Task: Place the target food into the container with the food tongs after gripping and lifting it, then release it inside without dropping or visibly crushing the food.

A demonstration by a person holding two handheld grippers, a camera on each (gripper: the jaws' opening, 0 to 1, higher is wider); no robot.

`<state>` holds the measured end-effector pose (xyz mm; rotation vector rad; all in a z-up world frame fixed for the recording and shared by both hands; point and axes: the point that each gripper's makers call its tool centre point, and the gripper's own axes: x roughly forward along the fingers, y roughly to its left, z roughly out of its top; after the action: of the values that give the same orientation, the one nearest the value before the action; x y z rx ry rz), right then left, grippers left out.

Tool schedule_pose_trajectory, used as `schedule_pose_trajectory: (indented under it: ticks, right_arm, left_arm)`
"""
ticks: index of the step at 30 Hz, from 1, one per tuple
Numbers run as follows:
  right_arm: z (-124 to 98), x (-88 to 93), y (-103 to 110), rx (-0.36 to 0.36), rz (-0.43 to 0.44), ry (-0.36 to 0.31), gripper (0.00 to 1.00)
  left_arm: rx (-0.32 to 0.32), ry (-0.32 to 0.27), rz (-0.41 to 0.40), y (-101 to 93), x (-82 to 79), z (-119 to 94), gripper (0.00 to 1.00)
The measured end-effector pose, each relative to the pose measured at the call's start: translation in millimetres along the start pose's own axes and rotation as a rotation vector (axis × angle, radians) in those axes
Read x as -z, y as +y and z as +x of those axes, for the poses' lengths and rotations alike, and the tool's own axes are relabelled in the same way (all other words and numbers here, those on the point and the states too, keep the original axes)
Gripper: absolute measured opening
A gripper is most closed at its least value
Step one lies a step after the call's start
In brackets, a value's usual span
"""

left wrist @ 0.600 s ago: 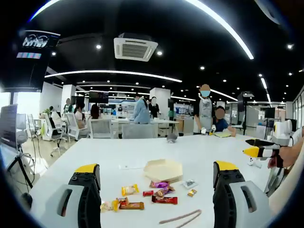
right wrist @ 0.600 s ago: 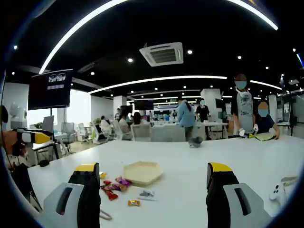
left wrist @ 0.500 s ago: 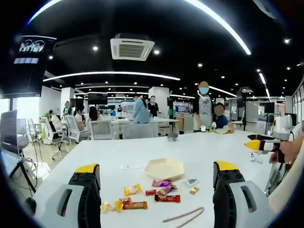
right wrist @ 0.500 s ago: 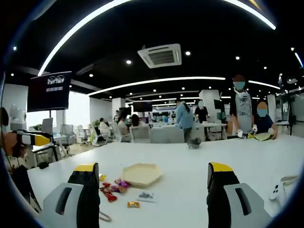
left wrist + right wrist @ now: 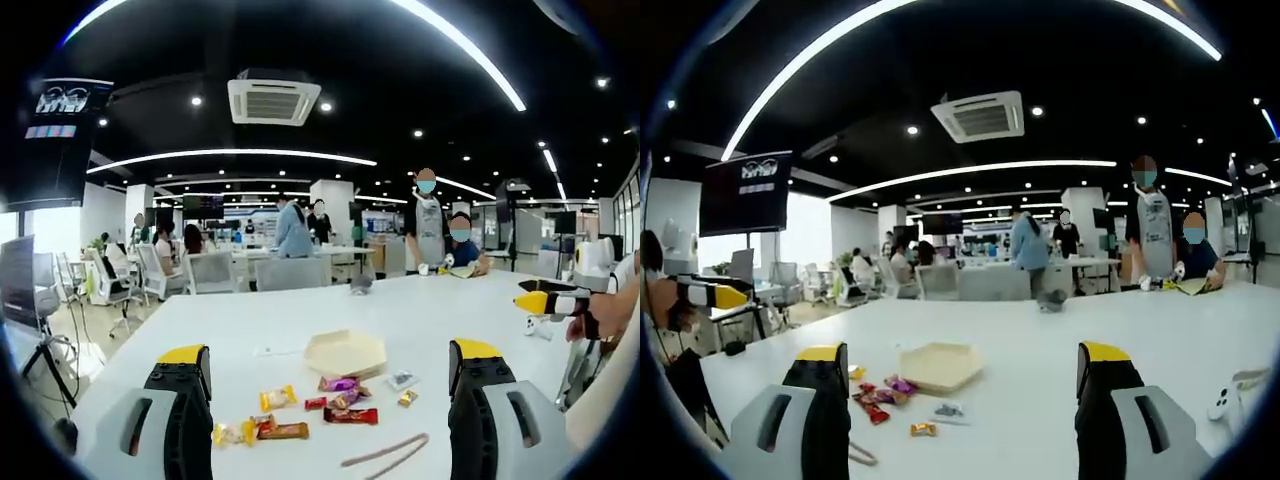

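Little has changed over the last half second: both views have only drifted a touch, which is the hands shifting, and nothing on the white worktop (image 5: 430, 310) has moved. Reading the left gripper view from left to right, the left gripper (image 5: 330, 400) is held above the near edge with its jaws wide apart and nothing between them; beyond it the wrapped candies and snack bars (image 5: 300, 410) lie scattered on the worktop, the pale hexagonal container (image 5: 345, 353) sits just behind them toward the far side, and the food tongs (image 5: 385, 456) lie flat at the near edge, right of the sweets. At the far right edge the right gripper (image 5: 545, 297) comes into that view, held up off the worktop. In the right gripper view its own jaws likewise stand wide and empty, with the sweets (image 5: 880, 392) and container (image 5: 942, 365) left of centre. So the task has not really begun: the tongs are untouched, no food is lifted, and the container looks empty. Picking up the tongs seems the first job.
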<state>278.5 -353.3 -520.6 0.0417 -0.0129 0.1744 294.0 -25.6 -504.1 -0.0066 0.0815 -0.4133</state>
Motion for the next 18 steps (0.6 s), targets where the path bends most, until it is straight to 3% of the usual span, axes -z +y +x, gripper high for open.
schedule_pose_trajectory:
  ticks: [18]
  right_arm:
    - [-0.5,3.8,1.2,-0.015,-0.004,0.016,0.95]
  left_arm:
    - [-0.001,0.012,-0.003,-0.1,5.5,-2.1,0.99]
